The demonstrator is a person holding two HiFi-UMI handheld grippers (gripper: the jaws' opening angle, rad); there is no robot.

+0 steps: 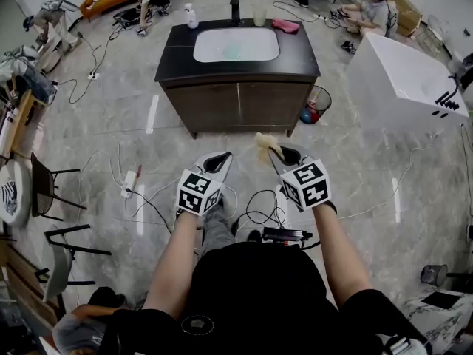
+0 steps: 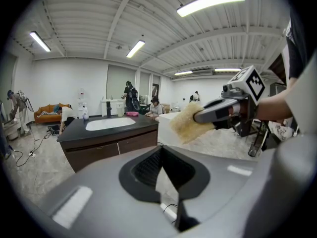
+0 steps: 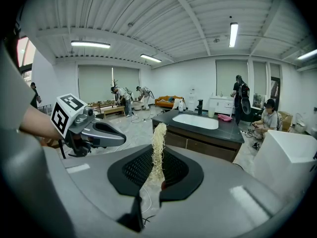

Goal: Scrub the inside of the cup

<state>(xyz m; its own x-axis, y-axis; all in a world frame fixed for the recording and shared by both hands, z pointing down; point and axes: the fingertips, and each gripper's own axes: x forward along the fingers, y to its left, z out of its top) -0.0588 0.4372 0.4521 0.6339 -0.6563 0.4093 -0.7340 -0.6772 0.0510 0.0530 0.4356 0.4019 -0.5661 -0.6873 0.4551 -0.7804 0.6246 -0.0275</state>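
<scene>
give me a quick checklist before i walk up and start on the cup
1. Scrubber gripped: ok. The right gripper is shut on the loofah scrubber.
2. Left gripper ready to take the cup: not ok. It is empty, but its jaws are shut.
3. Cup located: ok. It stands upright on the vanity top, beside the faucet.
4. Cup within reach: not ok. Open floor lies between.
5. Footing: not ok. Cables lie at the feet.
6. Cup contents: cannot tell, too small.
</scene>
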